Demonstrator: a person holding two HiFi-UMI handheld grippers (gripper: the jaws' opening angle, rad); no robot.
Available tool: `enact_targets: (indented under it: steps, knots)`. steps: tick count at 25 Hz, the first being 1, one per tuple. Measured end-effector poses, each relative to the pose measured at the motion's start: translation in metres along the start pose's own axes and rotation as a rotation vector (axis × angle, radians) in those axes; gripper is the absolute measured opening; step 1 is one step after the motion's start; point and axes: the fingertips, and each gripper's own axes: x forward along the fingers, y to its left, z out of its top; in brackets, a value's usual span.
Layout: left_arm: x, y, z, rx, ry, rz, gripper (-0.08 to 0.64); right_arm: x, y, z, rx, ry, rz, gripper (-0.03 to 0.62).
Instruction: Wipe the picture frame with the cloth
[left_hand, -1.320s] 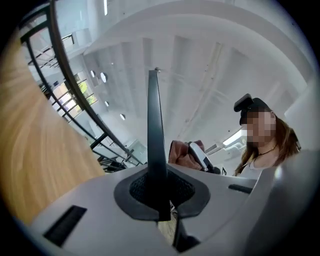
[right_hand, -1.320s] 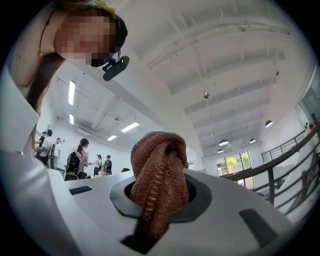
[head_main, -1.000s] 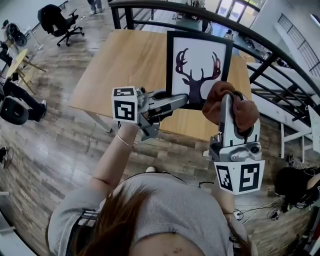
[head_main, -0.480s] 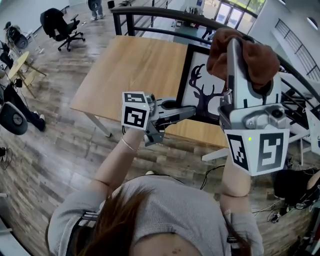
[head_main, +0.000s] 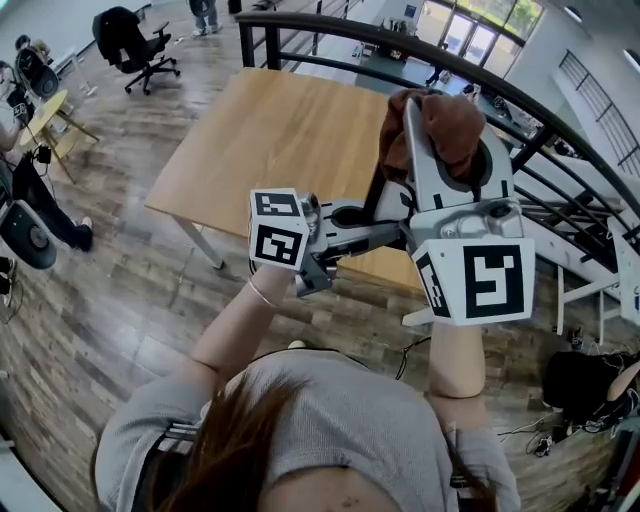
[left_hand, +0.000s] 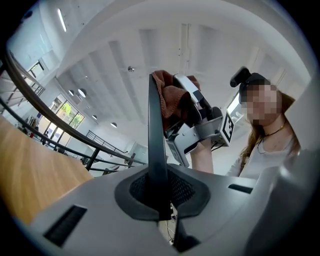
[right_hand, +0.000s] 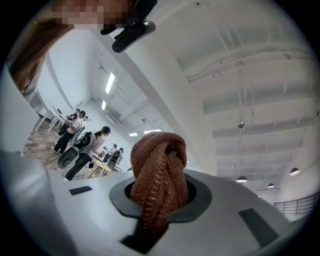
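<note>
My left gripper (head_main: 392, 232) is shut on the edge of the black picture frame (head_main: 377, 196), holding it above the wooden table (head_main: 270, 130). In the left gripper view the frame (left_hand: 156, 140) runs edge-on as a dark upright strip between the jaws. My right gripper (head_main: 443, 140) is shut on a bunched brown cloth (head_main: 450, 120) and is raised in front of the frame, hiding most of it and its deer print. In the right gripper view the cloth (right_hand: 159, 185) fills the gap between the jaws. The left gripper view also shows the cloth (left_hand: 169, 94) beside the frame's top.
A black railing (head_main: 350, 30) curves behind the table and down the right side. An office chair (head_main: 130, 40) stands at the far left, with a small round yellow table (head_main: 40, 115) and a seated person (head_main: 40, 195) at the left edge. Cables lie on the floor (head_main: 560, 420) at lower right.
My right gripper with the cloth has risen and come closer to the camera, now covering the frame's face. The left gripper has shifted slightly right with the frame.
</note>
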Motion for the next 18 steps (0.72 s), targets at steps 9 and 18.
enact_targets:
  steps: [9, 18]
  knots:
    - [-0.012, 0.008, 0.006, -0.04, -0.06, 0.044, 0.028, -0.004, 0.025, -0.034, 0.048, 0.076, 0.058, 0.074]
    - [-0.018, 0.023, 0.019, -0.054, -0.087, 0.065, 0.028, -0.002, 0.038, -0.063, 0.092, 0.174, 0.116, 0.074]
